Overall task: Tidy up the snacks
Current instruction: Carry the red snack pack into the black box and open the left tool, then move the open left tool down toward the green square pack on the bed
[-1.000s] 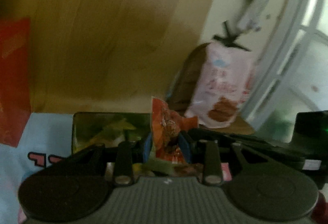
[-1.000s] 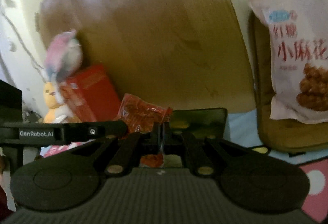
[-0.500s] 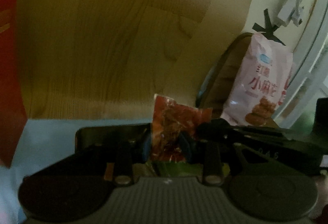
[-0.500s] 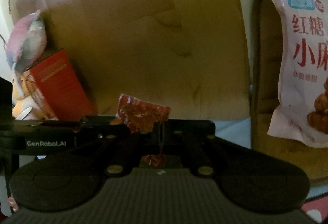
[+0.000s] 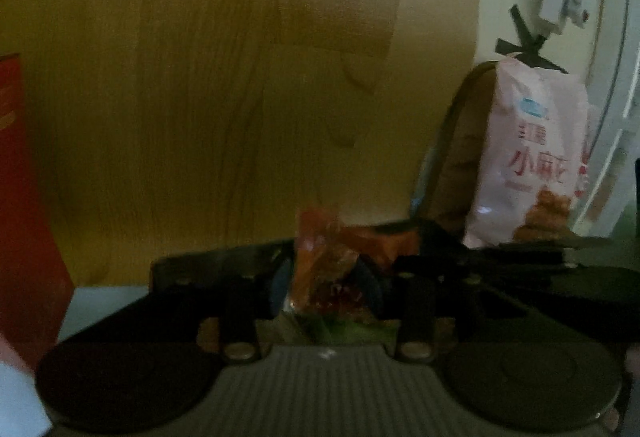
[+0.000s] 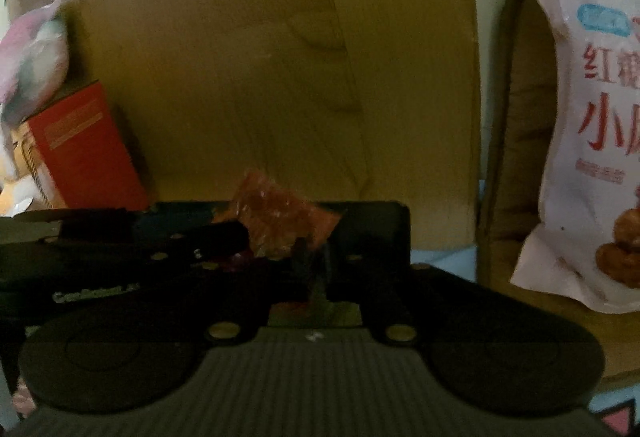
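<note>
Far left, right wrist view only: pastel plush toy (image 6: 30, 53) above red box (image 6: 80, 153); left wrist view cuts red box (image 5: 24, 217) at frame edge. Centre: orange snack packet (image 5: 328, 269) pinched between closed-in pads of left gripper (image 5: 326, 287), held upright against wooden board (image 5: 224, 85). Same packet (image 6: 276, 221) in right wrist view, corner nipped by right gripper (image 6: 314, 257), jaws nearly together. Right: pink snack bag (image 5: 532, 161) leaning on brown cushion (image 5: 460, 165); print sharper in right wrist view (image 6: 588, 117).
</note>
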### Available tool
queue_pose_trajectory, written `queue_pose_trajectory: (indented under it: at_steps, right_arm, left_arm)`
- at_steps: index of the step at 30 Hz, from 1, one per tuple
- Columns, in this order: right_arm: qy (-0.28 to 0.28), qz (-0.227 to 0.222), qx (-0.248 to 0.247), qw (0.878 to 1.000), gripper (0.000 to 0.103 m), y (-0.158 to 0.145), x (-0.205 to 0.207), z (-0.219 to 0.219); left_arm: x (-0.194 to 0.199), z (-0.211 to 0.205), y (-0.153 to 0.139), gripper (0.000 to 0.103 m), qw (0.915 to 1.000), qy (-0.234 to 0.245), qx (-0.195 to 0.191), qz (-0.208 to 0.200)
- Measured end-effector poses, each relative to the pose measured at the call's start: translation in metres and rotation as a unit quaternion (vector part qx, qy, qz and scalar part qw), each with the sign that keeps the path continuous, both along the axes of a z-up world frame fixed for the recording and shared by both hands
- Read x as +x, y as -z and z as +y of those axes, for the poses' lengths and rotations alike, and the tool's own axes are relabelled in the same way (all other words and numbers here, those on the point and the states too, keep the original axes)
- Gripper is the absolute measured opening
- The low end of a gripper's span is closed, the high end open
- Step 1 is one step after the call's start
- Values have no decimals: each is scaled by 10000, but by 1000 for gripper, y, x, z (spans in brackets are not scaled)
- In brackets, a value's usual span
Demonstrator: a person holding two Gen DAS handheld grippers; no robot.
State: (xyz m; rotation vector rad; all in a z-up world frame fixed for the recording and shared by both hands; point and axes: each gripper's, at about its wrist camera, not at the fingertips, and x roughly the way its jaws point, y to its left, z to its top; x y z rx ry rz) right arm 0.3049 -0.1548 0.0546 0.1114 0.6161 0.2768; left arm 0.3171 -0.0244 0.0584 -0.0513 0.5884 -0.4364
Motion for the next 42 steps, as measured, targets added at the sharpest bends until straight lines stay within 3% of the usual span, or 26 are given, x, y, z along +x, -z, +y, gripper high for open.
queue_pose_trajectory:
  at_steps: [5, 12, 13, 15, 18, 21, 23, 26, 32, 34, 42]
  right_arm:
    - [172, -413, -229, 9987, 17, -12, -32, 2]
    - [114, -660, 258, 9974, 17, -26, -100, 4]
    - [72, -650, 353, 9972, 17, -25, -112, 5]
    - [-15, -554, 532, 9970, 17, -18, -136, 8]
    - [-105, -321, 762, 9965, 17, 1, -167, 15]
    - [-218, -37, 938, 9953, 18, 20, -190, 23]
    - [-257, 133, 953, 9950, 23, 29, -202, 30]
    - [-236, 449, 1196, 9915, 35, 41, -199, 35]
    - [-246, 885, 2053, 9744, 33, 50, -206, 34]
    - [-426, 1063, 2275, 9670, 32, 55, -214, 36]
    - [-873, 897, 1640, 9785, 31, 48, -265, 46]
  left_arm:
    - [-29, 16, -9, 38, 9991, -266, -329, 47]
    - [-79, 45, -17, 38, 9963, -623, -495, 312]
    - [-93, 51, -18, 39, 9965, -676, -480, 136]
    - [-117, 59, -18, 42, 9965, -741, -367, 123]
    - [-152, 74, -13, 42, 9958, -732, -501, 226]
    - [-185, 82, -1, 42, 9950, -897, -286, 335]
    - [-201, 85, 13, 42, 9937, -944, -251, 544]
    - [-212, 87, 33, 42, 9901, -917, -468, 959]
    - [-228, 89, 50, 39, 9816, -652, -1171, 1360]
    - [-235, 83, 51, 37, 9830, -550, -1169, 1304]
    - [-279, 72, 50, 31, 9871, -325, -1013, 1199]
